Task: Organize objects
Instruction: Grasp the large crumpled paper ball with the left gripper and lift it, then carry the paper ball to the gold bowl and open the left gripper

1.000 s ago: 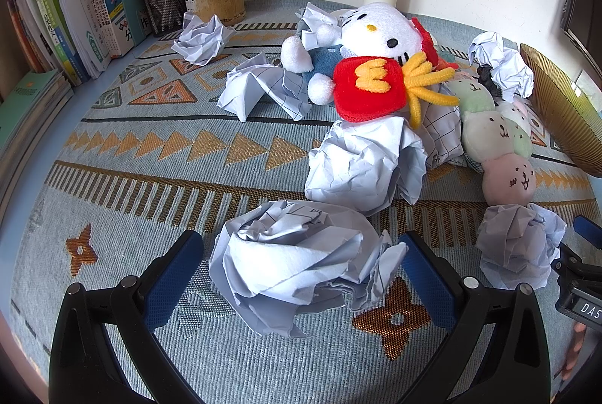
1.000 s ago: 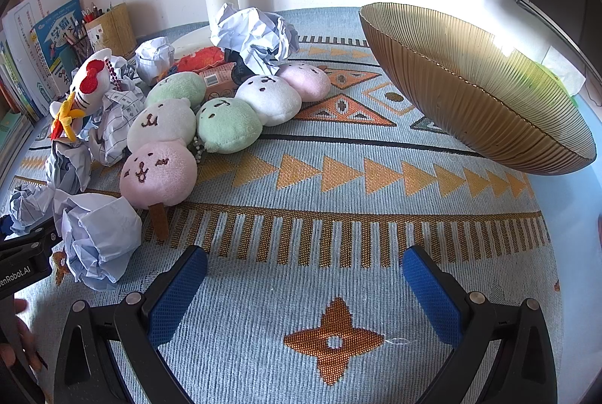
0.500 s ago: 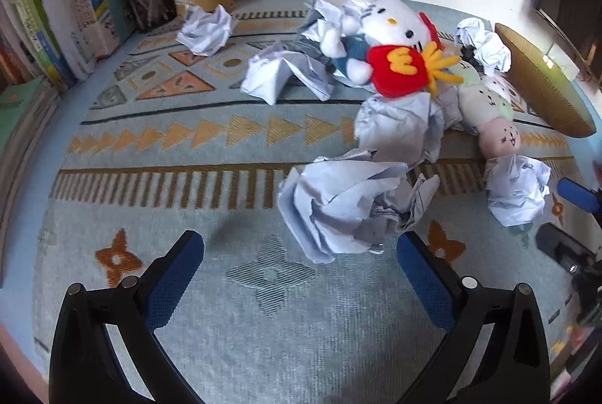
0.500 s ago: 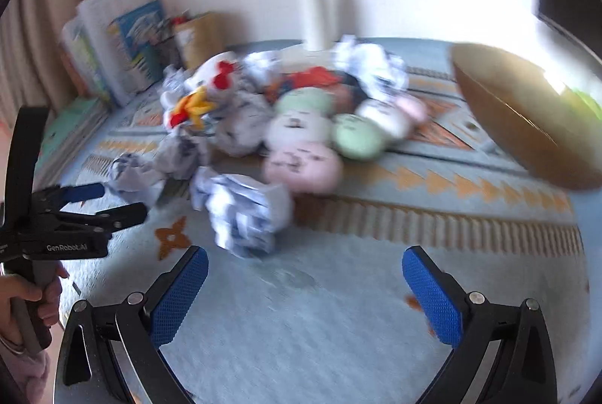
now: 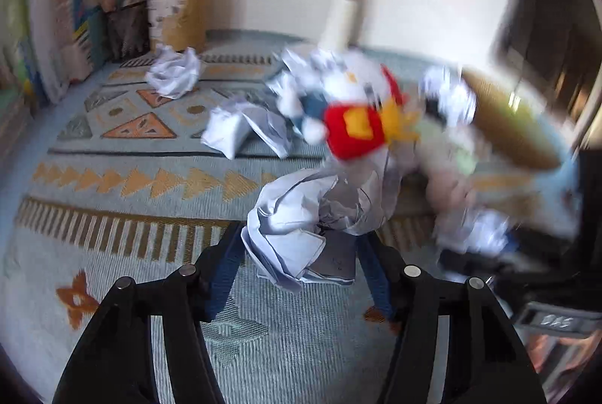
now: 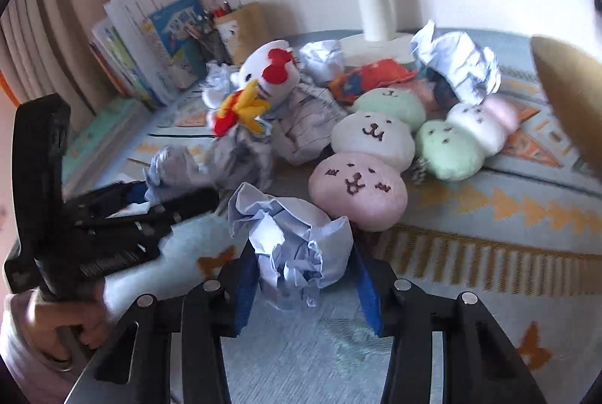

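— Where does each paper ball sit?
— One crumpled paper ball (image 5: 304, 234) is pinched between the blue pads of the left gripper (image 5: 301, 265), above the patterned rug (image 5: 113, 186).
— And the other?
— The right gripper (image 6: 304, 280) clamps a second paper ball (image 6: 297, 242), just beside the pink plush (image 6: 357, 189).

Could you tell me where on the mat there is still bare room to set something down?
The near-left mat, between the books and the left tongs, is bare, as is the near-right strip in front of the pink plush. The middle around the Hello Kitty toy is crowded.
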Demonstrator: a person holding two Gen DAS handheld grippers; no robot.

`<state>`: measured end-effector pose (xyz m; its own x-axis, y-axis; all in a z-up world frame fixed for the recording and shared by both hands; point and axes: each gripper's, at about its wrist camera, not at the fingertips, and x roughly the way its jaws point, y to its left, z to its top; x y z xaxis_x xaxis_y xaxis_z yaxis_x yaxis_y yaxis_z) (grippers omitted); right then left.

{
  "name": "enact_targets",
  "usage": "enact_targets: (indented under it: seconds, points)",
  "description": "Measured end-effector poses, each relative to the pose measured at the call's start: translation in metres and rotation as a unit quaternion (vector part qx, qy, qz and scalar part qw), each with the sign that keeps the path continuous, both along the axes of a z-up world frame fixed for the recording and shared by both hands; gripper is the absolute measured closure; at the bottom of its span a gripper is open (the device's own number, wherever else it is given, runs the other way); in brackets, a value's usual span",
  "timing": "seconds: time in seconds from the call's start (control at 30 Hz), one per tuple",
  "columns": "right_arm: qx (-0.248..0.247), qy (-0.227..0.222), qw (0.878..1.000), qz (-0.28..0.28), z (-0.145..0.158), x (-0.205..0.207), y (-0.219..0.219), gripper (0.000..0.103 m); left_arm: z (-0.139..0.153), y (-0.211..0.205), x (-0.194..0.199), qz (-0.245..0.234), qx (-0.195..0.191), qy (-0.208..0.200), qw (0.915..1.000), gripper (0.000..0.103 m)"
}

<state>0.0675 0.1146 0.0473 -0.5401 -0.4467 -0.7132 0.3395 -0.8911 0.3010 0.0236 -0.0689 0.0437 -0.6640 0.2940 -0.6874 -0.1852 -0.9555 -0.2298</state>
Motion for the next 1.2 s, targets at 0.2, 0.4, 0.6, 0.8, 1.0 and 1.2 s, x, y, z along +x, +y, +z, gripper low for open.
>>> enact_targets:
  seconds: [0.2,0.4,0.6,0.8,1.0,1.2]
  points:
    - [-0.082,0.001,0.997,0.011,0.009,0.011,0.02,0.057,0.006,-0.029,0.017,0.043,0.02,0.005,0.9989,0.045]
    - [-0.093,0.012,0.996,0.011,0.023,0.017,0.032,0.057,0.007,-0.008,0.015,0.026,-0.008,0.003,0.9996,0.045]
    - [-0.071,0.057,0.996,-0.009,0.066,0.003,0.072,0.057,0.045,0.075,-0.014,-0.044,-0.023,0.041,0.9979,0.045]
    - [-0.051,0.096,0.99,-0.09,0.125,-0.034,0.158,0.057,0.086,0.175,-0.063,-0.112,-0.007,0.069,0.9913,0.045]
    - [-0.026,0.101,0.983,-0.151,0.145,-0.069,0.229,0.057,0.102,0.261,-0.098,-0.167,-0.006,0.084,0.9825,0.044]
    - [-0.025,0.073,0.973,-0.216,0.125,-0.105,0.278,0.0,0.07,0.316,-0.131,-0.233,0.022,0.012,0.9722,0.0]
